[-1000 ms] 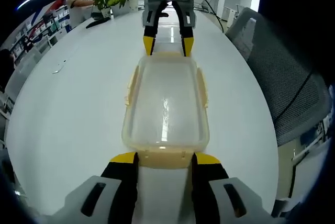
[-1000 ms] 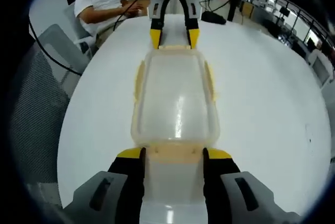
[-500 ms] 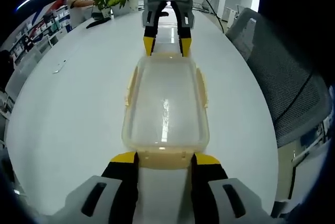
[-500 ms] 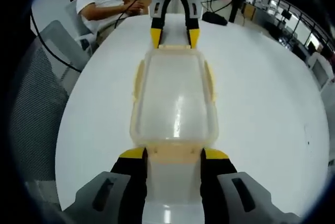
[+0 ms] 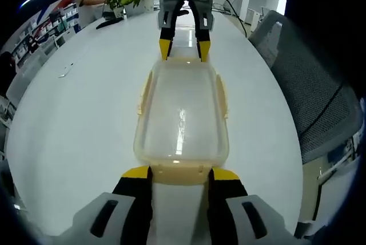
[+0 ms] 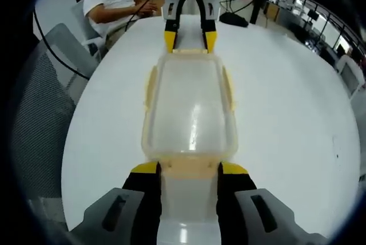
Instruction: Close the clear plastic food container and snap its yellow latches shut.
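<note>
Between the two facing grippers, clear rectangular plastic food container with pale yellow latches [image 5: 182, 113] [image 6: 190, 110] on white round table [image 5: 74, 113] [image 6: 286, 102], left gripper [image 5: 179, 173] [image 6: 190, 39] jaws spread astride its near end latch [image 5: 179, 172], right gripper [image 6: 189, 170] [image 5: 184, 49] jaws spread astride the opposite end latch [image 6: 189, 168].

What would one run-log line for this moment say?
container: lid on, on white table | left gripper: straddles near end latch | right gripper: straddles opposite end latch | side latches: flared out
</note>
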The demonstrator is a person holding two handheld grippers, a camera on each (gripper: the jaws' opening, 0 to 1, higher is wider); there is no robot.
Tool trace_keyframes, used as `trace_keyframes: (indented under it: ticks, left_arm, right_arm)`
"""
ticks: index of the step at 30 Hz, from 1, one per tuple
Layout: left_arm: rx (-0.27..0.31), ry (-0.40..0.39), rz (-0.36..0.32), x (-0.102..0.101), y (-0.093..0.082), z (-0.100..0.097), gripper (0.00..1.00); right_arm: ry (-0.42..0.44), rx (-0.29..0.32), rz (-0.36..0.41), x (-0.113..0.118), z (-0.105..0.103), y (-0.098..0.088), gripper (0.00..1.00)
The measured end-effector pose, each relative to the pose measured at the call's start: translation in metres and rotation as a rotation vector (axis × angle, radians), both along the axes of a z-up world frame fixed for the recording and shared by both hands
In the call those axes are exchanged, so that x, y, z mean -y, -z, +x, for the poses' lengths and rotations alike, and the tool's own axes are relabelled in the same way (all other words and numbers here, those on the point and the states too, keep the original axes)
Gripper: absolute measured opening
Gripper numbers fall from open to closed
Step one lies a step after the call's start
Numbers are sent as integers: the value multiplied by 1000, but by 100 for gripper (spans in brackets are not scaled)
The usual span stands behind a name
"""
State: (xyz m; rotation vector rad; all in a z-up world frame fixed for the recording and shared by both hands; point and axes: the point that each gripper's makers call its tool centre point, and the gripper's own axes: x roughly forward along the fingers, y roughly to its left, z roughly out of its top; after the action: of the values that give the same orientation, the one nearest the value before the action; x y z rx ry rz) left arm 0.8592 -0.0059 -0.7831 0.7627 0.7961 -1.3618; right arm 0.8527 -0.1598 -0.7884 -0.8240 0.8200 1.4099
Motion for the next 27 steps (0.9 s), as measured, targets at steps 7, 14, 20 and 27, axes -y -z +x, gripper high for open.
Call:
trace_keyframes:
  ticks: [7,14,20,27]
  left_arm:
    - [16,2,23,-3,-2,2,31]
    - [28,0,37,-6,-13,1,31]
    - [43,-6,50,-6,-28,-2,31]
    - [59,-4,54,-4,-43,-7,31]
  right_arm:
    - [-3,4,8,-1,-1,-7,33]
    - [-5,15,22,-2,-2,-18,33]
    - [-8,28,30,0,-5,-31,34]
    - [-12,39,36,3,-10,-46,34]
